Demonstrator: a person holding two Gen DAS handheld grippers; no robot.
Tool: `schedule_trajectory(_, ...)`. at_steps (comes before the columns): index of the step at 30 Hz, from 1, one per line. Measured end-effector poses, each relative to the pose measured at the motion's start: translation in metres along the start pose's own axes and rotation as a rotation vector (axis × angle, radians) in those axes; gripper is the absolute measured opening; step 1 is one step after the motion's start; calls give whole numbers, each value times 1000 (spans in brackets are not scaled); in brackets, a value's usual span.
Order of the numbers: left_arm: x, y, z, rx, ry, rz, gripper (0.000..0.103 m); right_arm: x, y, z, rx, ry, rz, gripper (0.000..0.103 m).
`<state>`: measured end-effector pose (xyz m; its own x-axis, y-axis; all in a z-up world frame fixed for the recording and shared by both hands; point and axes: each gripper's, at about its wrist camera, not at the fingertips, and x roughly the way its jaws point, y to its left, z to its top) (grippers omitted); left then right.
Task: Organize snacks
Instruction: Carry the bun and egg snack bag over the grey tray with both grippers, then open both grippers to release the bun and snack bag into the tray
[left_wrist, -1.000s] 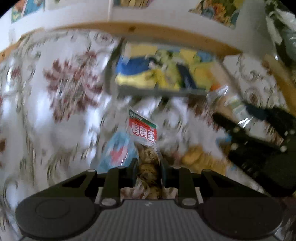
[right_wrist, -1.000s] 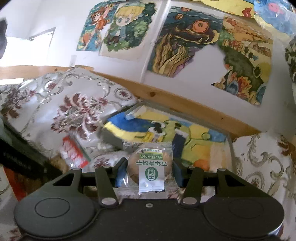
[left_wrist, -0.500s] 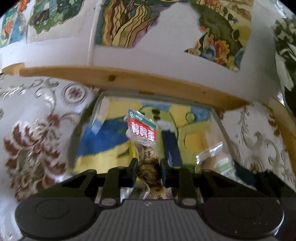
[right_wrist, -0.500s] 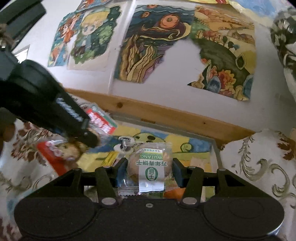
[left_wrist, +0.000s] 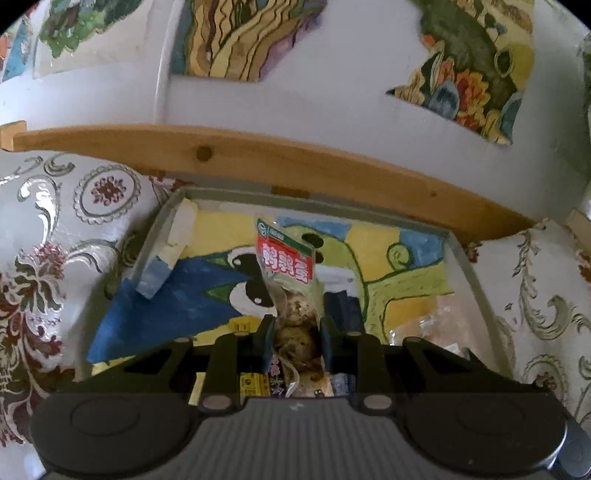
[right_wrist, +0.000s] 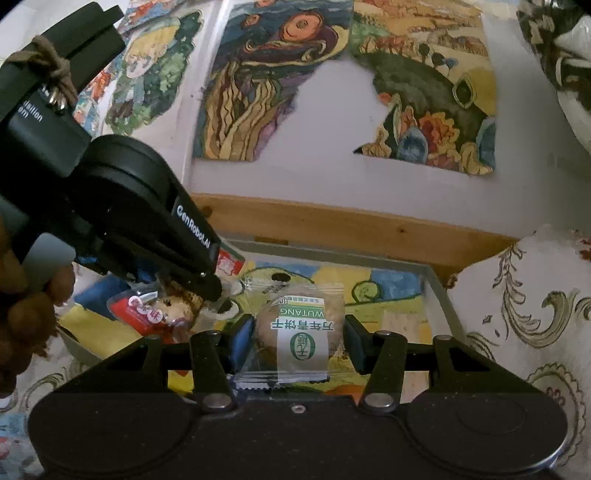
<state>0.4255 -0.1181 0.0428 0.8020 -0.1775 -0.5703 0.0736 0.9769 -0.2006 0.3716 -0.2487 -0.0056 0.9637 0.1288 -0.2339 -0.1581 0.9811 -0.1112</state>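
Note:
My left gripper (left_wrist: 295, 332) is shut on a clear packet of speckled quail eggs (left_wrist: 286, 271) with a red label, held upright over a grey tray (left_wrist: 467, 266) with a painted floor. My right gripper (right_wrist: 299, 334) is shut on a clear-wrapped round biscuit (right_wrist: 299, 325) with a green and white label, low over the near part of the same tray (right_wrist: 439, 291). The right wrist view shows the left gripper (right_wrist: 212, 286) reaching in from the upper left, the quail egg packet (right_wrist: 177, 306) hanging from it over the tray's left half.
A wooden rail (left_wrist: 295, 162) and a wall with paintings (right_wrist: 266, 92) stand right behind the tray. Floral tablecloth (left_wrist: 55, 240) lies on both sides. Small wrapped snacks (left_wrist: 253, 384) lie in the tray near its front. A person's hand (right_wrist: 22, 321) holds the left gripper.
Both grippers have moved forward from the cloth to over the tray, each keeping its snack. The left gripper has come into the right wrist view.

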Motion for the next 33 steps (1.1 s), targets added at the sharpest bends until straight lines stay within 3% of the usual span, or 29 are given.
schedule_trajectory(9, 20, 6, -7, -43, 51, 21, 28, 10, 3, -10, -12, 29, -13, 55)
schedule_trajectory(15, 21, 9, -5, -41, 48, 47, 31, 8, 2, -9, -15, 23, -22, 65)
schedule_trajectory(16, 20, 10, -4, -44, 45, 45, 34, 8, 2, -10, -13, 26, -23, 67)
schedule_trajectory(18, 18, 11, -2, -55, 46, 32, 53, 7, 2, -10, -10, 28, -29, 71)
schedule_trajectory(22, 7, 9, 0, -56, 19, 35, 62, 2, 3, -6, -14, 17, -36, 82)
schedule_trajectory(26, -12, 11, 3, -77, -31, 42, 84, -9, 2, 2, -7, -8, -53, 89)
schedule_trajectory(33, -53, 17, 7, -120, -119, 51, 97, -41, -8, 32, 44, -56, -78, 99)
